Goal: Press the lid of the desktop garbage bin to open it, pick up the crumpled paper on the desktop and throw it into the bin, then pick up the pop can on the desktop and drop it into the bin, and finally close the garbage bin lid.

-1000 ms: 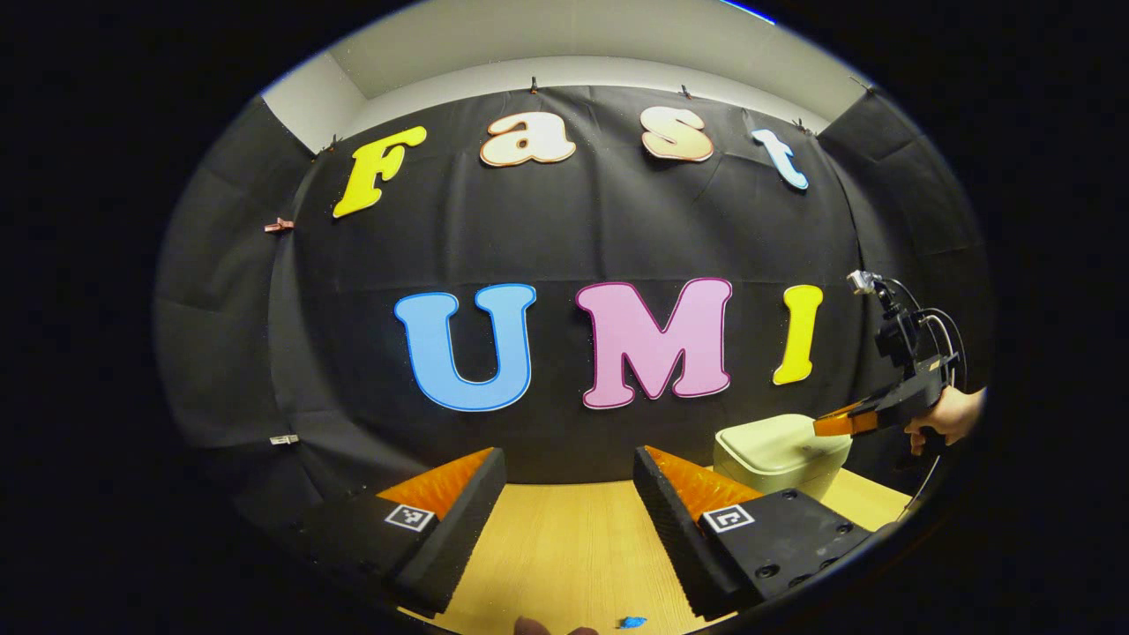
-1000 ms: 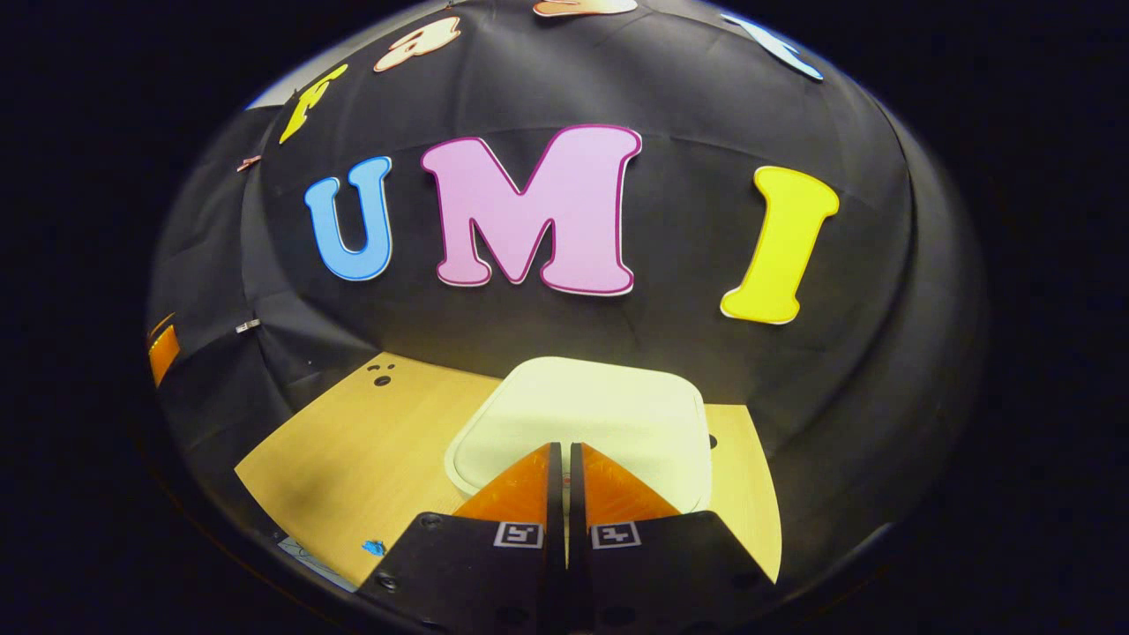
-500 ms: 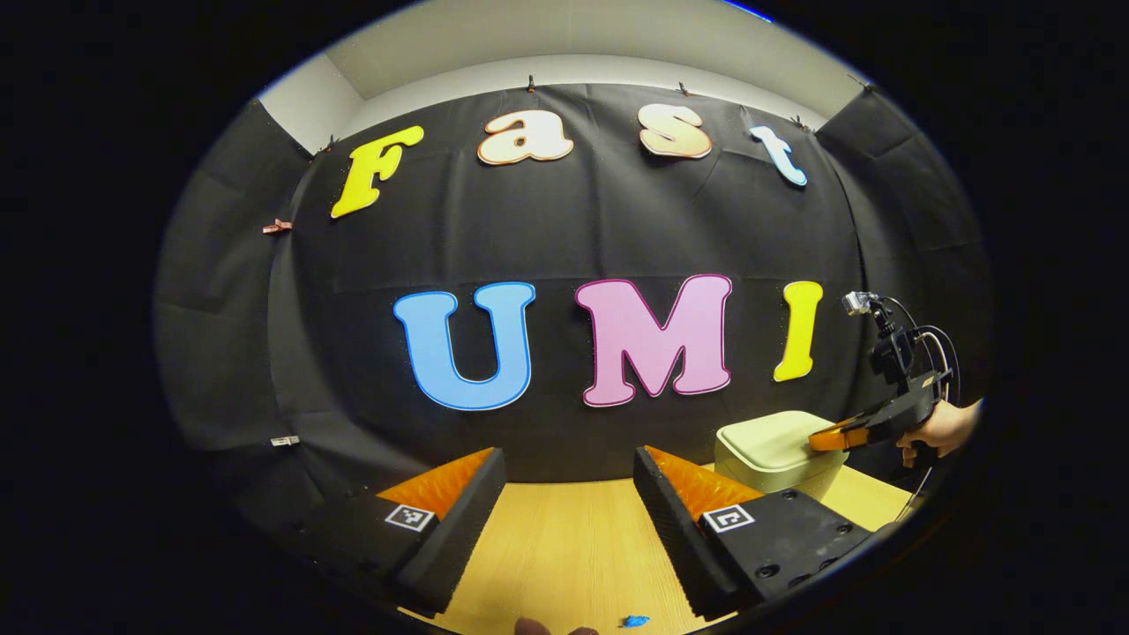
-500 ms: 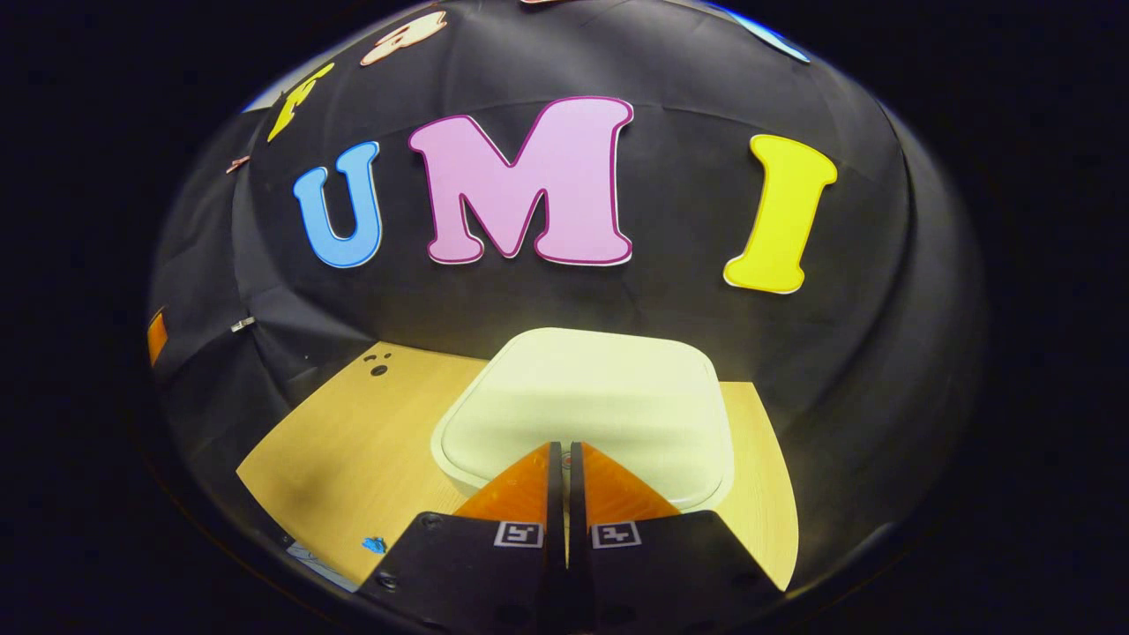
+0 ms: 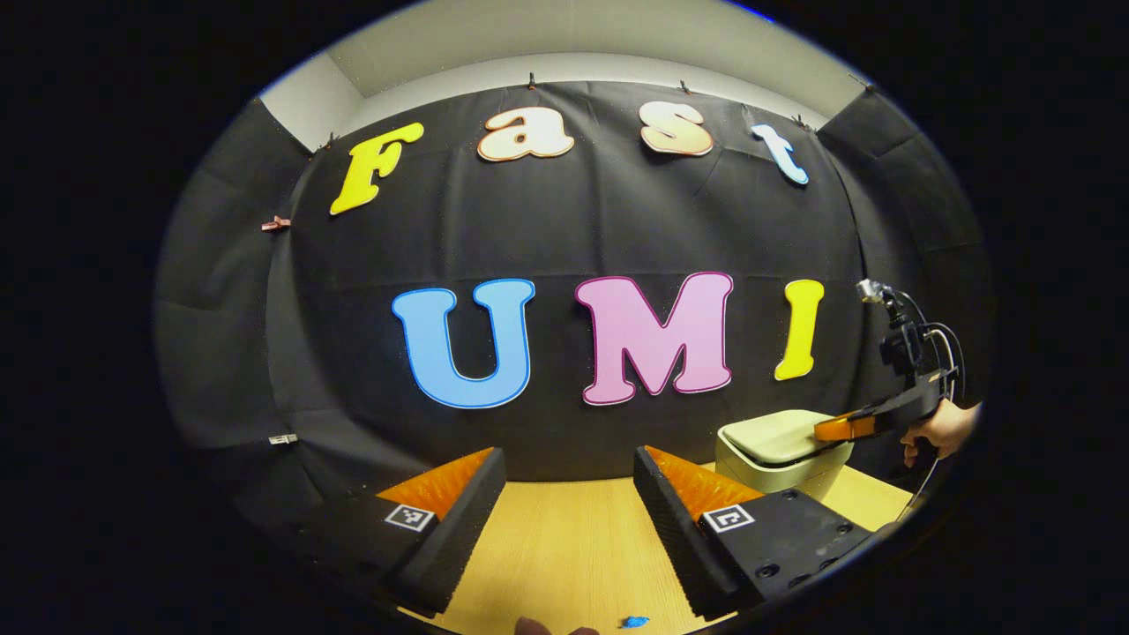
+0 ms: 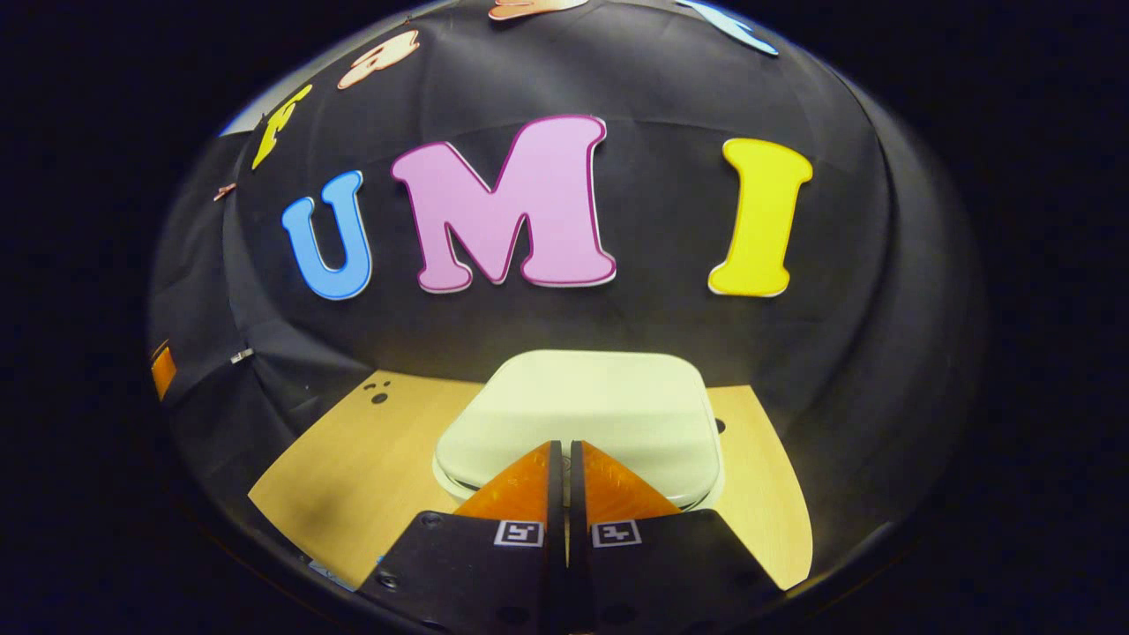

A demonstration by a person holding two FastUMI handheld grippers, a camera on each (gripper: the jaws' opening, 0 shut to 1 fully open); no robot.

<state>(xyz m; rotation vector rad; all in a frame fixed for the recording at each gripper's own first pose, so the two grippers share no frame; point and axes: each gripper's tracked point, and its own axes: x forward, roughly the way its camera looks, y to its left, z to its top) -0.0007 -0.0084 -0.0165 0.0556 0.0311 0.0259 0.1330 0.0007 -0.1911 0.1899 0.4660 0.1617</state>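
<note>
Right gripper view showed the right gripper (image 6: pixel 564 450) with its two fingers drawn together, only a thin slit between them and nothing held. The tips lay over the near edge of the bin's lid (image 6: pixel 582 414); whether they actually touched it could not be told from this angle. The lid was pale and rounded, and a dark gap showed under its near left edge, above the bin's body. The garbage bin (image 6: pixel 450 481) stood on the wooden desktop (image 6: pixel 353 467), close to the far cloth wall. A few small dark holes (image 6: pixel 379 394) marked the desktop to the left of the bin.

Left gripper view had the left gripper (image 5: pixel 569 481) with its fingers spread wide apart and empty, above bare desktop (image 5: pixel 564 547) well to the left of the bin. The bin (image 5: pixel 781 459) sat at the far right of that view, its lid (image 5: pixel 776 434) slightly raised at the front. The right gripper (image 5: pixel 838 429) reached in from the right over the lid's right side, held by a hand (image 5: pixel 939 430). A small blue scrap (image 5: pixel 631 622) lay on the desktop at the near edge.
</note>
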